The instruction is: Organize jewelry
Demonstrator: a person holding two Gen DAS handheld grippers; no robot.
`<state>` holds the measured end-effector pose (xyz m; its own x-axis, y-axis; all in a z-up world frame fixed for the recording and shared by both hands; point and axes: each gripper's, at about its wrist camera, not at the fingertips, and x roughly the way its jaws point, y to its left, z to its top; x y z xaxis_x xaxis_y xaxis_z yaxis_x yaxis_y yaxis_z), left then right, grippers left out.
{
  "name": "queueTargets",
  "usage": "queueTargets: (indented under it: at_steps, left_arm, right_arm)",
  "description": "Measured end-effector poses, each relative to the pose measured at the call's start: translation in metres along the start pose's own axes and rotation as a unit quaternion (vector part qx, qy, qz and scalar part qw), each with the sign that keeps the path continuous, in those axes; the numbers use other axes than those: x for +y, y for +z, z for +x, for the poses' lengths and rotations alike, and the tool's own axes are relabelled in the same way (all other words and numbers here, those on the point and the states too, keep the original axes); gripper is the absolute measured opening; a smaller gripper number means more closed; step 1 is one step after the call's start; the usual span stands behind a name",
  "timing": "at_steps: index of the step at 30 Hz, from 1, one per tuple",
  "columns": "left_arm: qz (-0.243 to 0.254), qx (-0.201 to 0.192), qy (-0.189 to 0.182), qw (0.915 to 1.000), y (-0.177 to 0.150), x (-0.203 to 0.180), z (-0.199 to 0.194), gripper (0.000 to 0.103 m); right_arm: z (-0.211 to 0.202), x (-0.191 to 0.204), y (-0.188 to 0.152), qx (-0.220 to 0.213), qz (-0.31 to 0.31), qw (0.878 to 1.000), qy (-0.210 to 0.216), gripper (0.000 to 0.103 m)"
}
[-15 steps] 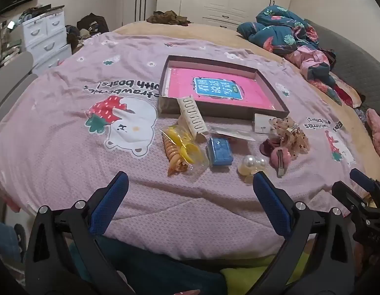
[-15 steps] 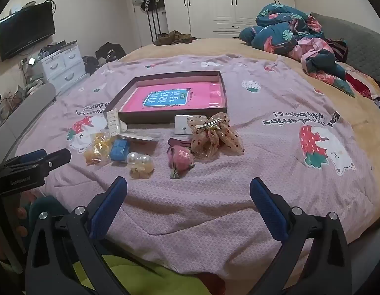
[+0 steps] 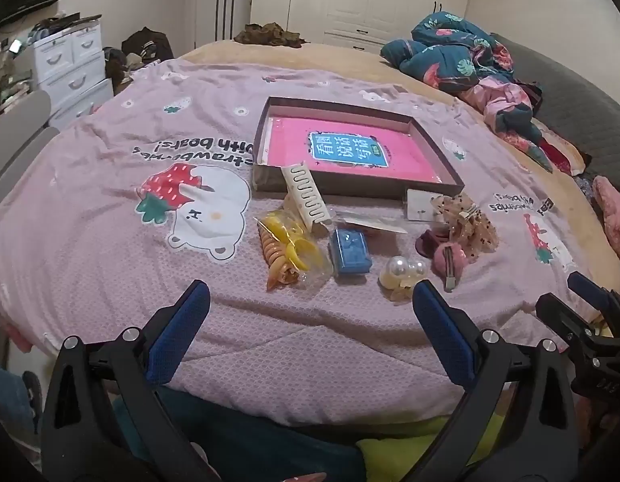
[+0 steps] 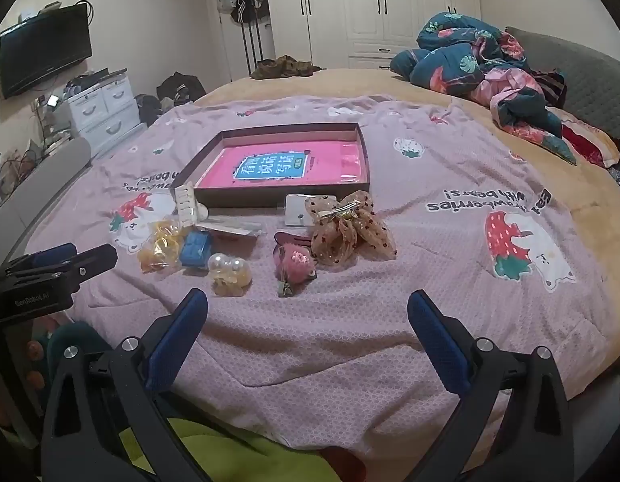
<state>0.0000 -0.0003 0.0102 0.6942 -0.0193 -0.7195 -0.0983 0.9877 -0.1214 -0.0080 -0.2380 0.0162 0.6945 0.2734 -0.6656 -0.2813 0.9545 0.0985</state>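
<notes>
Barely any change since half a second ago: left gripper and right gripper hover wide open, empty, near bed edge; hair accessories lie unsorted just short of the tray, so sorting hasn't begun.

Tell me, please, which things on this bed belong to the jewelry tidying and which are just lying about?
Job:
tray
cream claw clip
blue box
pearl clip
dotted bow clip
pink fuzzy clip

Lying about:
crumpled quilt
drawer unit
TV
</notes>
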Motion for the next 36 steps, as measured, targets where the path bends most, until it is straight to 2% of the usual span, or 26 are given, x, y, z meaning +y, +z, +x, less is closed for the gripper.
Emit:
queueTargets:
  at_steps: [36]
  left_arm:
    - [-0.005,-0.018,0.001,0.9998,-0.0049,0.0017,-0.0033,0.095]
  right_arm:
    - [-0.0024,0.0032,-0.0009,-0.003,-0.005,1.000,0.000,0.099]
